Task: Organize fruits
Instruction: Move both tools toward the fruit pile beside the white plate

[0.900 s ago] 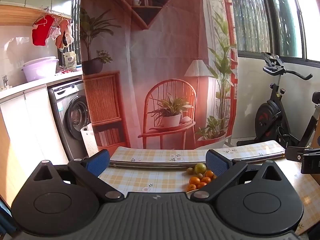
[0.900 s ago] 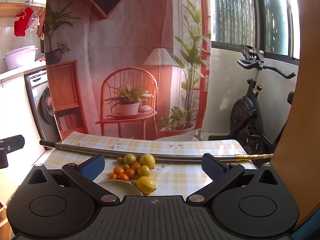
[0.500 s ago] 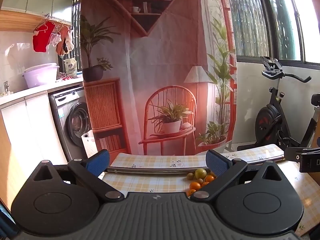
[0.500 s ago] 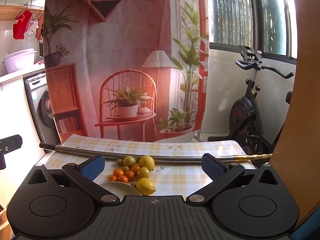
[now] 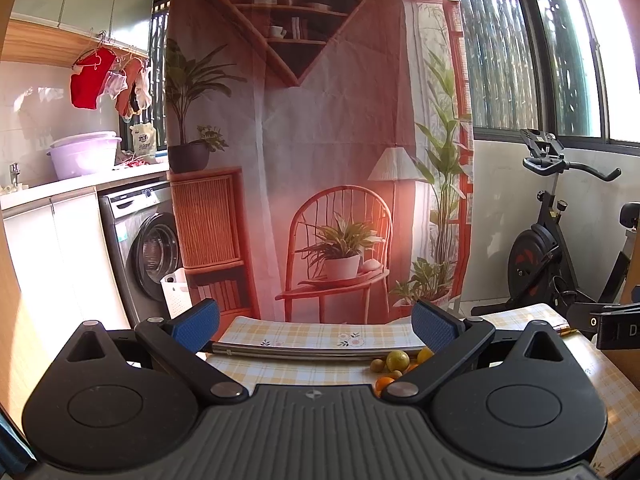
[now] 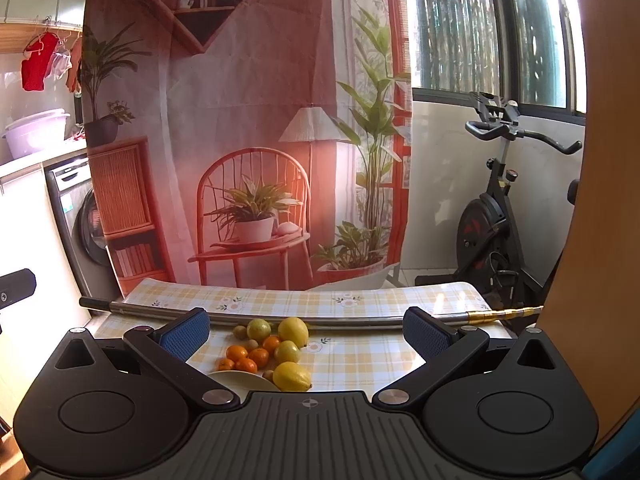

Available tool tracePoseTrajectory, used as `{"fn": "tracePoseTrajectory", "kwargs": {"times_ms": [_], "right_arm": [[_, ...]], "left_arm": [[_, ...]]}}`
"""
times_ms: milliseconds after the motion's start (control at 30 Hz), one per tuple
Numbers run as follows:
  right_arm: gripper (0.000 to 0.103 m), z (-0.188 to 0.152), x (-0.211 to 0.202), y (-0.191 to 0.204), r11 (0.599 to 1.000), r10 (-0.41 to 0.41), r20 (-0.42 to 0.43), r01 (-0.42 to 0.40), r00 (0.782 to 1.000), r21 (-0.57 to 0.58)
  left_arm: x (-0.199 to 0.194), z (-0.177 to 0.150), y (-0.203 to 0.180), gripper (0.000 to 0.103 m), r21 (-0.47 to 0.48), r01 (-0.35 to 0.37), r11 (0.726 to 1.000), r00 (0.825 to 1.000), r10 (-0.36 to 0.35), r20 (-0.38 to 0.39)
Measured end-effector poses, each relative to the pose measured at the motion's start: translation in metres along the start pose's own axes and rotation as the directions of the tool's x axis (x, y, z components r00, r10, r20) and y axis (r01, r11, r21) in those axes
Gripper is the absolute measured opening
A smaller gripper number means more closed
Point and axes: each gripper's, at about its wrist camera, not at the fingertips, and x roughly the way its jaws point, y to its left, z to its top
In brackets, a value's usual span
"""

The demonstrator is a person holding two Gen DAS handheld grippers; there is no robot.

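Observation:
A cluster of fruit lies on the yellow checked tablecloth (image 6: 360, 356): yellow lemons (image 6: 294, 376), small oranges (image 6: 246, 358), a greenish lemon (image 6: 259, 329) and small brown fruits. A pale plate (image 6: 240, 380) peeks out just in front of them. My right gripper (image 6: 305, 330) hovers open above and short of the fruit, nothing between its blue pads. In the left wrist view my left gripper (image 5: 316, 326) is open and empty too. There the fruit (image 5: 396, 360) shows at lower right, partly hidden behind the right finger.
A metal pole (image 6: 280, 316) lies across the table behind the fruit. A printed backdrop cloth (image 5: 320, 140) hangs beyond the table. An exercise bike (image 6: 500, 220) stands at the right, a washing machine (image 5: 148, 248) at the left. The other gripper's black body (image 5: 616, 326) shows at the right edge.
The left wrist view has tilted upward, so table and fruit sit lower in it and more fruit is hidden. The right wrist view has hardly shifted. Both grippers stay open.

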Motion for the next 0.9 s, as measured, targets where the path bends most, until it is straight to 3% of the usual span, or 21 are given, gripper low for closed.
{"fn": "tracePoseTrajectory", "kwargs": {"times_ms": [900], "right_arm": [[0.103, -0.0037, -0.0047, -0.0003, 1.000, -0.007, 0.014, 0.007, 1.000, 0.009]], "left_arm": [[-0.0003, -0.0016, 0.0021, 0.103, -0.004, 0.020, 1.000, 1.000, -0.020, -0.005]]}}
